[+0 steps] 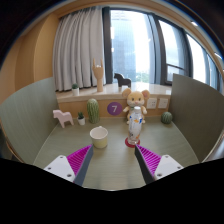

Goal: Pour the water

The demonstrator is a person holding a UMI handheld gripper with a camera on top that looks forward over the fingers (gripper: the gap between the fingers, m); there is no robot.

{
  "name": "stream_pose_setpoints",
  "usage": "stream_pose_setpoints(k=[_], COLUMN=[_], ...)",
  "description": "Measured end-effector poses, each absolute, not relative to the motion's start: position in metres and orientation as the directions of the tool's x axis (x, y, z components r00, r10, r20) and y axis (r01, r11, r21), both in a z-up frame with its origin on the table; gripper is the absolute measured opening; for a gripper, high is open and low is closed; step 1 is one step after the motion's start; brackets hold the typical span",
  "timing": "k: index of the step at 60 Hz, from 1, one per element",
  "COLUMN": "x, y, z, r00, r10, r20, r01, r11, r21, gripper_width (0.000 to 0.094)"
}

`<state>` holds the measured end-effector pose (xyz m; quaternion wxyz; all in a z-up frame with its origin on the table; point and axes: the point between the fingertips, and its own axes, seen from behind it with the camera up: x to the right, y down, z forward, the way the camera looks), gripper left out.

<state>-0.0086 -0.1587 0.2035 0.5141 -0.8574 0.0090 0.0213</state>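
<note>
Step in hand: approach, as I judge it; nothing is held and pouring has not begun.
Claw: spread wide and empty, its two magenta pads apart, low over the grey-green table.
Task's thing: one small white cup stands on the table just ahead of the claw, nearer its left finger, not between the fingers.
Water vessel: I cannot tell which object holds water; no bottle or jug is plain to see.
Next move: likely close in on the cup, centring it between the fingers before they close.
Count, toys: one plush bear figure, one pink toy animal, one green cactus-shaped figure.
Count, other: one round purple sign.
</note>
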Motion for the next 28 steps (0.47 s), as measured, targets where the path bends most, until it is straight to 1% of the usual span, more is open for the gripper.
stream_pose_setpoints(k=[13, 28], x=[-0.006, 0.003], y=[-0.163, -0.17], z=[0.232, 0.234], r00=[0.999, 0.998], r10=[0.001, -0.023], r20=[-0.041, -0.061], r01=[-0.036, -0.065], r11=[-0.438, -0.439], r21=[-0.898, -0.896], gripper_width=[0.0859, 0.0857])
